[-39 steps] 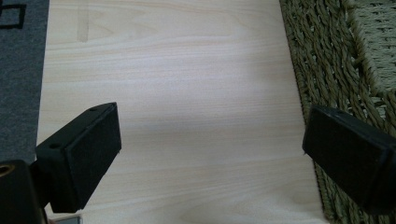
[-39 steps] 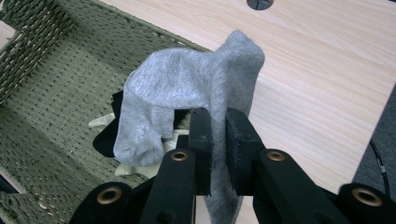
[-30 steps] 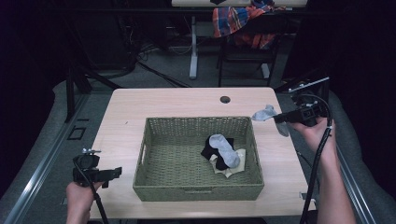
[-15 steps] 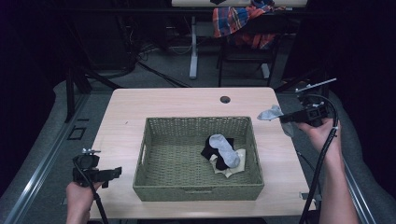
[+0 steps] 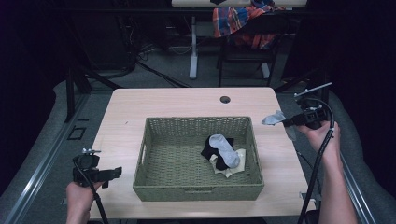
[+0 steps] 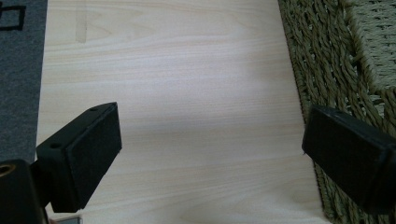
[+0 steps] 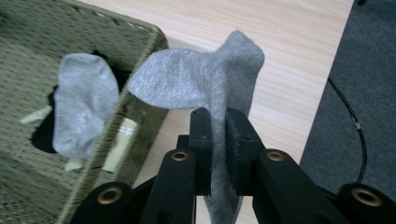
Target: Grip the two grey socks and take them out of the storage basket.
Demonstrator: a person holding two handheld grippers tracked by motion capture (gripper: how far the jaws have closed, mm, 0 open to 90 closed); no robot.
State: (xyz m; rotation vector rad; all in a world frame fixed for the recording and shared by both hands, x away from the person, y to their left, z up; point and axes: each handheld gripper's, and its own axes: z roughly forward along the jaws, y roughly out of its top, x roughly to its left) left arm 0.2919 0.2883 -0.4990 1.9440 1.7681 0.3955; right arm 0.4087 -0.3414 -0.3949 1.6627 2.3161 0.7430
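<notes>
Your right gripper (image 7: 215, 116) pinches limp grey sock (image 7: 201, 81), hanging right of centre, high view | green woven wicker basket (image 5: 154, 186) lies leftward, nearer this hand | left gripper (image 6: 210, 163) spread, empty, lower left.

A wicker basket (image 5: 197, 189) stands at the middle of the desk (image 5: 163, 102), nearer the person's edge; inside it, toward its right side, a sock (image 5: 224, 149) lies on top of two other pieces of cloth (image 5: 231, 169); a cable hole (image 5: 225, 99) sits in the desk behind the basket, near the far edge. The left hand-held gripper (image 5: 114, 172) is at the desk's near left corner, left of the basket, over bare desk just beside the basket's wall; the right hand-held gripper (image 5: 286, 122) is right of the basket, above the desk's right edge, with a second sock (image 5: 273, 119) between its jaws, apart from the basket rim. Beyond the desk, a chair (image 5: 243, 51) stands on the floor with a shirt (image 5: 238, 21) draped on it.
</notes>
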